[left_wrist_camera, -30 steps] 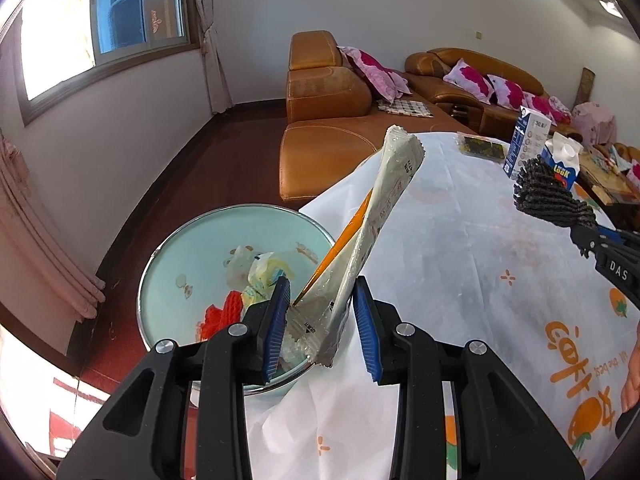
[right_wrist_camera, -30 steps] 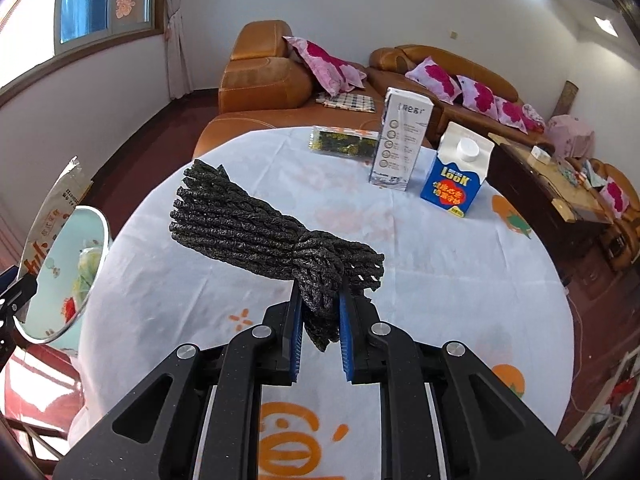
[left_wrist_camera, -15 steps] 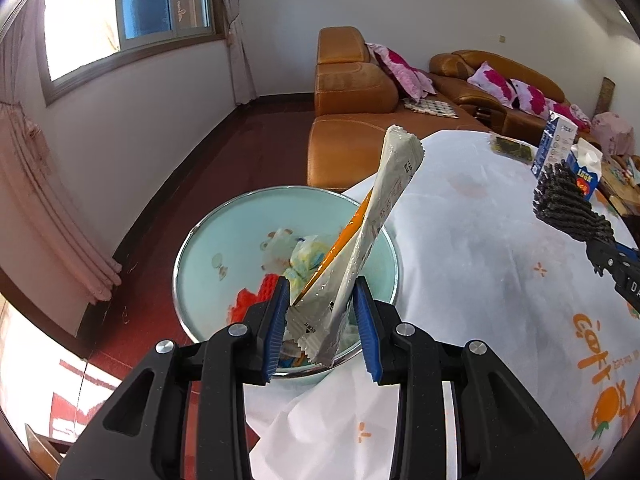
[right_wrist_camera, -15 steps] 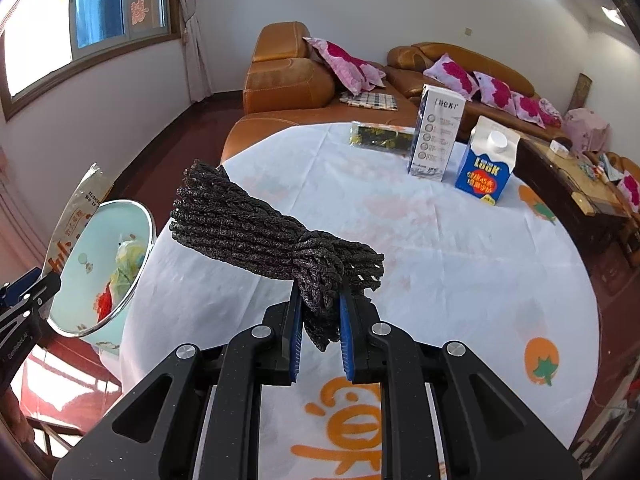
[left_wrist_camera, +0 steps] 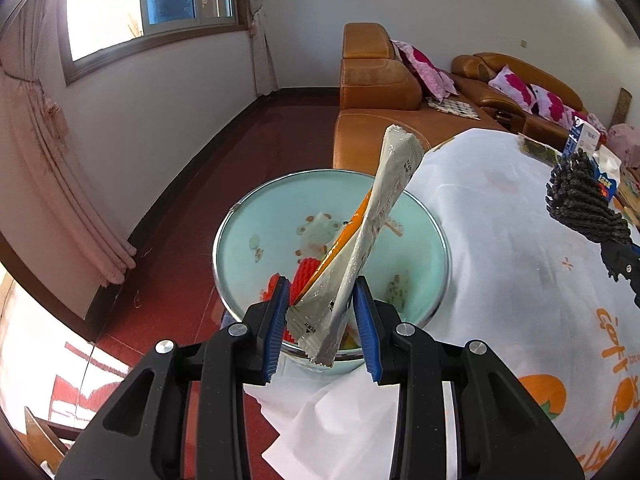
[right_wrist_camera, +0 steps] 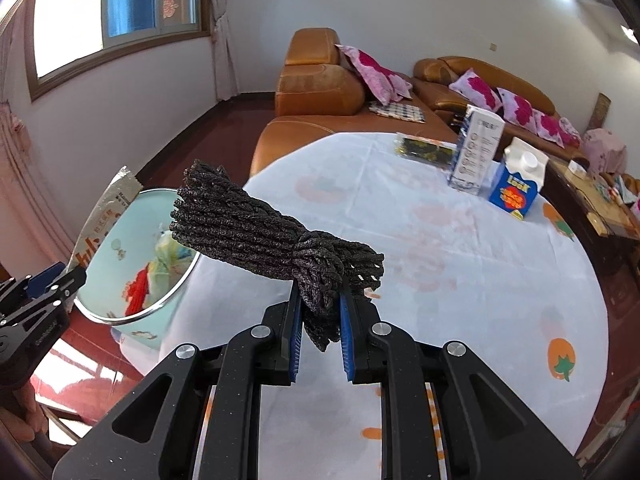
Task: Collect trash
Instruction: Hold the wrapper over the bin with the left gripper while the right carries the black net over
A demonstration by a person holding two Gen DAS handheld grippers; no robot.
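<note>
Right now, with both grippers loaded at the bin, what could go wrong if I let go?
The wrapper in the left gripper leans toward the tablecloth; released, it may tip outside the bin. The rope bundle in the right gripper hangs partly over the table, so dropping now could miss.

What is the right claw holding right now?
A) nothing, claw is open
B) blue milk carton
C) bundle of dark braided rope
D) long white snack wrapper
C: in the right wrist view the right claw is shut on the bundle of dark braided rope, held above the table; the long white snack wrapper sits in the left claw over the bin, and the blue milk carton stands untouched on the table.
</note>
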